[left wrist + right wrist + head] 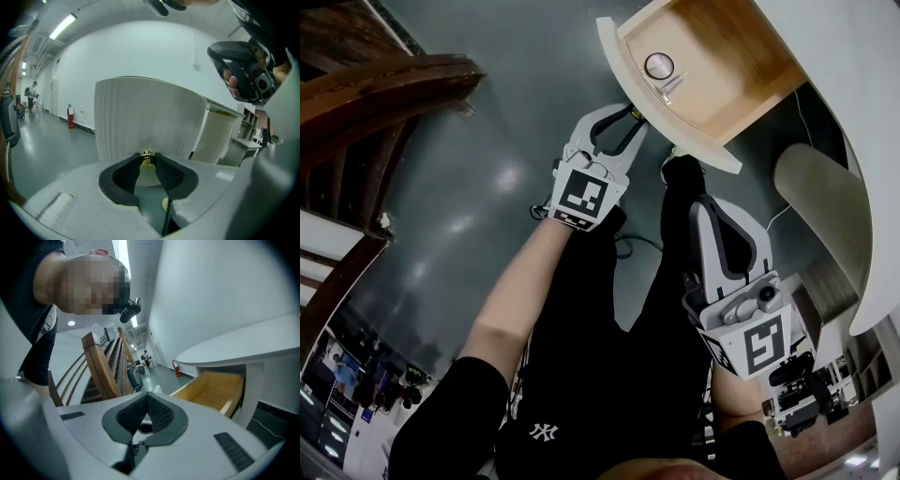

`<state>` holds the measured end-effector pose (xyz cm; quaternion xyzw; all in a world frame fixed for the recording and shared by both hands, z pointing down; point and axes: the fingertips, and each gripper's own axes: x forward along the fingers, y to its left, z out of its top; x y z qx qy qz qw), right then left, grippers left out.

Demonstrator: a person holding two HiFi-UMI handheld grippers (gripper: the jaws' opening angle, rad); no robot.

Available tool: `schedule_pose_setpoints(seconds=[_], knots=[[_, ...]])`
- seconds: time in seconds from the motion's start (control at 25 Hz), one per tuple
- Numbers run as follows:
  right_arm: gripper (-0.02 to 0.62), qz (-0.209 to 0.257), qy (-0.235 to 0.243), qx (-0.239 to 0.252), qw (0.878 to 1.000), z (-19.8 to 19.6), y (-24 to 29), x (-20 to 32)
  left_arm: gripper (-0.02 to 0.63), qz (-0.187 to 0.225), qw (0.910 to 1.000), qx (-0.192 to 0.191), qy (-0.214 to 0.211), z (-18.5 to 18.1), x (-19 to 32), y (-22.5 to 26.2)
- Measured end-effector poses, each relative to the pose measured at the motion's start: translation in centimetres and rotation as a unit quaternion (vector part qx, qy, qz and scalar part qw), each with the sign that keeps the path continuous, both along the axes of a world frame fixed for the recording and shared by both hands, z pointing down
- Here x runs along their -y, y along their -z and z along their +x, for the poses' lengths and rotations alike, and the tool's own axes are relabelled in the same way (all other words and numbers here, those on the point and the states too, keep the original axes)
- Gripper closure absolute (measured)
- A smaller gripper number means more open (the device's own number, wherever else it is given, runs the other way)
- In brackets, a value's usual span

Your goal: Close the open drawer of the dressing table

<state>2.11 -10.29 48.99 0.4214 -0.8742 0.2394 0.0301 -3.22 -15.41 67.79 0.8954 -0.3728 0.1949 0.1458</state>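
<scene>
Checking hazards before the push. The drawer [741,66] stood pulled well out from under the dressing table [862,141], wooden floor exposed, with a small round lidded item [659,66] lying inside near the front panel.

The left gripper [634,117] was at the drawer front, fingers spread slightly, with the brass knob [146,160] sitting between the tips. They appeared to flank it, not to clamp it. The right gripper [709,208] hung lower and apart from the drawer, fingers pressed together, nothing in them.

Risks judged:
- The tips bore on a small rounded knob, not on the fluted panel [150,117]. A push off the knob's axis would likely let it slip out sideways, and the gripper would skid along the panel.
- The left gripper met the front at a slant. Force not in line with the runners could skew the drawer and bind it partway.
- A hard shove would probably send the round item sliding into the back wall.
- Fingers left around the knob at the end could get jarred as the front meets the table.
</scene>
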Motion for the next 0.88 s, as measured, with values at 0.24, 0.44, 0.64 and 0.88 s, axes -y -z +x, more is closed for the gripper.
schedule_pose_setpoints(seconds=[0.24,0.44,0.64,0.88], knots=[[0.580,0.000,-0.020,-0.005,1.000,1.8,-0.2,0.9,0.497,-0.007,1.0000,-0.004,-0.002,1.0,1.2,-0.1],[0.580,0.005,-0.036,-0.014,0.999,3.7,-0.2,2.4,0.497,-0.001,0.9999,-0.006,-0.009,3.0,3.4,0.4],[0.580,0.020,-0.058,-0.034,0.998,5.6,-0.8,4.7,0.497,0.009,0.9997,-0.018,-0.016,5.3,6.1,0.5],[0.580,0.034,-0.072,-0.051,0.996,7.5,-2.4,6.4,0.497,0.032,0.9984,-0.036,-0.031,8.4,8.9,1.1]])
